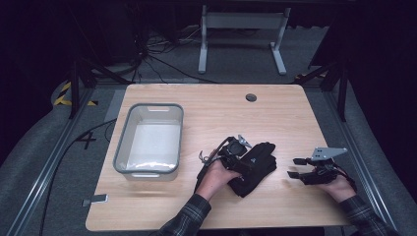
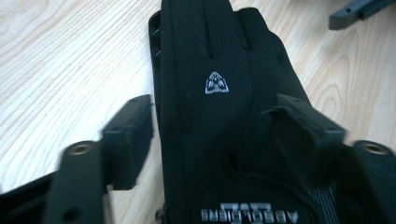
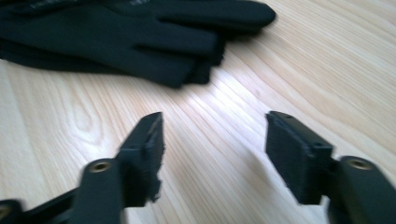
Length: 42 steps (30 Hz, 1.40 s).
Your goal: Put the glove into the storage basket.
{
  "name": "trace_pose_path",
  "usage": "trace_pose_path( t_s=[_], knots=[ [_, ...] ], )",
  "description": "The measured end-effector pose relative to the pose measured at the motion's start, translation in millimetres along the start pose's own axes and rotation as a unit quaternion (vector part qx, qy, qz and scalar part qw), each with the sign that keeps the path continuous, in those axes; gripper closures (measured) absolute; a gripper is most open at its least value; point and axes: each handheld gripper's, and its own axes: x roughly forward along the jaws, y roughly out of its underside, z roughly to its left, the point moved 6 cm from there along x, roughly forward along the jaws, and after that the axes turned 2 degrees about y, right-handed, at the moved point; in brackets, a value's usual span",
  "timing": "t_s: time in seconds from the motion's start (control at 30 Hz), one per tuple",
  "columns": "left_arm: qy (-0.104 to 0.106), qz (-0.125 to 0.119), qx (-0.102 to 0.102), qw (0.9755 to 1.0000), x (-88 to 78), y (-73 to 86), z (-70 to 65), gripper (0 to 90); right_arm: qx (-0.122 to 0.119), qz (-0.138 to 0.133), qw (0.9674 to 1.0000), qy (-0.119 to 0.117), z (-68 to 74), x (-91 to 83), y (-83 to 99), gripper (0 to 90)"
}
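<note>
A pair of black gloves [image 1: 258, 164] lies stacked on the wooden table, right of centre. In the left gripper view the top glove [image 2: 219, 93] carries a small white triangular logo and white lettering at the cuff. My left gripper [image 2: 212, 123] is open, its jaws straddling the glove's palm, one on each side. My right gripper [image 1: 297, 168] is open too, low over bare table just right of the gloves. In the right gripper view the glove fingers [image 3: 187, 42] lie ahead and to the left of my right gripper [image 3: 215, 140], apart from it.
A grey-rimmed clear plastic bin [image 1: 149, 140] stands on the left half of the table. A round cable hole [image 1: 251, 97] sits near the far edge. A small grey tag [image 1: 95, 199] lies at the front left corner. The other gripper's jaw tip [image 2: 355, 11] shows top right.
</note>
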Motion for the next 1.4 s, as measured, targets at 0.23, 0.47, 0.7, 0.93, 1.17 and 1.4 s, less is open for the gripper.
trace_pose_path(
  t_s=[0.23, 0.47, 0.7, 0.93, 1.17, 1.4],
  knots=[
    [0.025, 0.009, -0.005, 0.9996, 21.8, -1.0, 1.7, 13.7, -0.003, 0.001, 0.9998, 0.022, -8.7, -2.9, 10.9, 26.0],
    [0.015, 0.030, 0.006, 0.9994, 32.5, 3.4, 2.1, 8.6, -0.015, 0.003, 0.9995, 0.029, -9.0, 2.2, 13.0, 20.5],
    [0.019, 0.033, 0.024, 0.9990, 30.4, 4.9, 0.2, 17.2, -0.023, 0.005, 0.9993, 0.029, -8.0, 5.2, 14.0, 15.8],
    [0.043, 0.030, 0.027, 0.9983, 27.0, 4.9, -2.9, 37.7, -0.016, 0.009, 0.9995, 0.024, -8.6, 5.8, 14.2, 14.6],
    [0.062, 0.028, 0.014, 0.9976, 23.9, 4.8, -1.9, 61.8, -0.016, 0.009, 0.9995, 0.024, -8.4, 5.8, 14.3, 14.5],
    [0.057, 0.027, 0.013, 0.9979, 18.5, 2.3, -3.3, 72.4, -0.015, 0.008, 0.9995, 0.026, -8.4, 5.8, 14.3, 14.5]
  ],
)
